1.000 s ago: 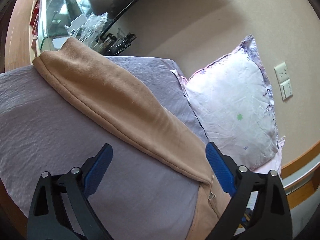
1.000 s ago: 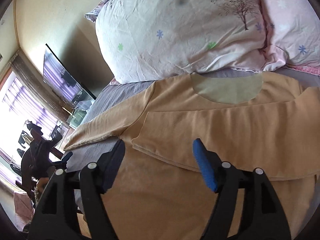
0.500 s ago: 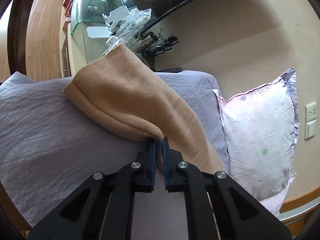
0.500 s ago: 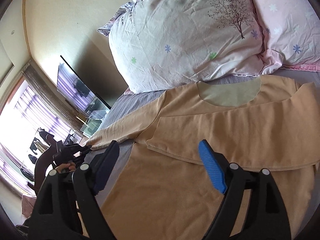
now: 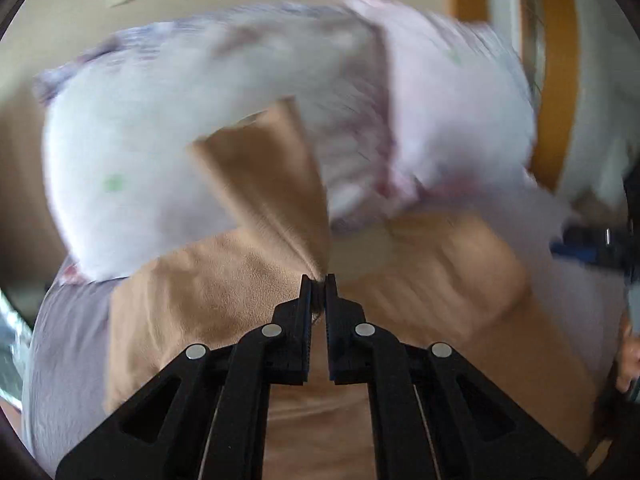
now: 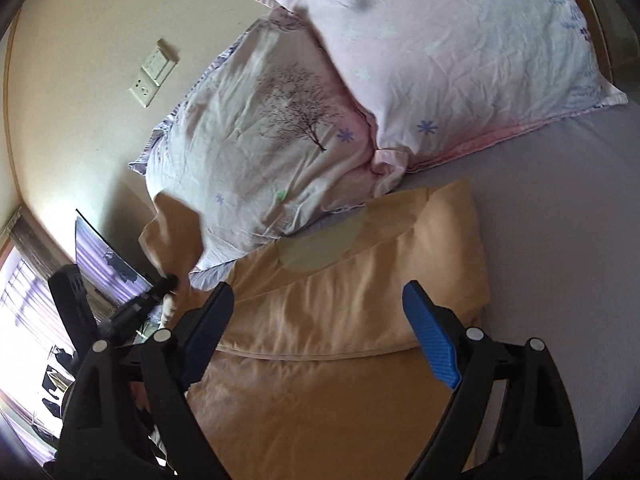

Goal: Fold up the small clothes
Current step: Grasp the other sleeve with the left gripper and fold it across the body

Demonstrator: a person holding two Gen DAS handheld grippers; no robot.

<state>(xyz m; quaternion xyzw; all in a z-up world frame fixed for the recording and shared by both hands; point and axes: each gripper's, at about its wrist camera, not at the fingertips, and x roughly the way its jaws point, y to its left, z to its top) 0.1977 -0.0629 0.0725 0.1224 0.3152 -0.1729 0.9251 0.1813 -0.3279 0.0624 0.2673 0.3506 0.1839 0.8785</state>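
Observation:
A tan long-sleeved top (image 6: pixel 340 364) lies on the bed, its neck opening toward the pillows and one side folded over its middle. My left gripper (image 5: pixel 319 280) is shut on the top's sleeve (image 5: pixel 272 184) and holds it lifted above the top's body (image 5: pixel 200 292); this view is blurred. In the right wrist view the left gripper (image 6: pixel 170 280) and the raised sleeve (image 6: pixel 174 232) show at the left. My right gripper (image 6: pixel 320 324) is open and empty, hovering above the folded top.
Two pink-white floral pillows (image 6: pixel 280 128) (image 6: pixel 460 48) lie against the wall at the bed's head. The grey sheet (image 6: pixel 560 220) spreads to the right of the top. A wall socket (image 6: pixel 154 72), a TV (image 6: pixel 108 256) and a bright window (image 6: pixel 24 320) are at the left.
My left gripper shut on the sleeve and has lifted and swung it over toward the top's body. My right gripper has shifted right, staying open above the top.

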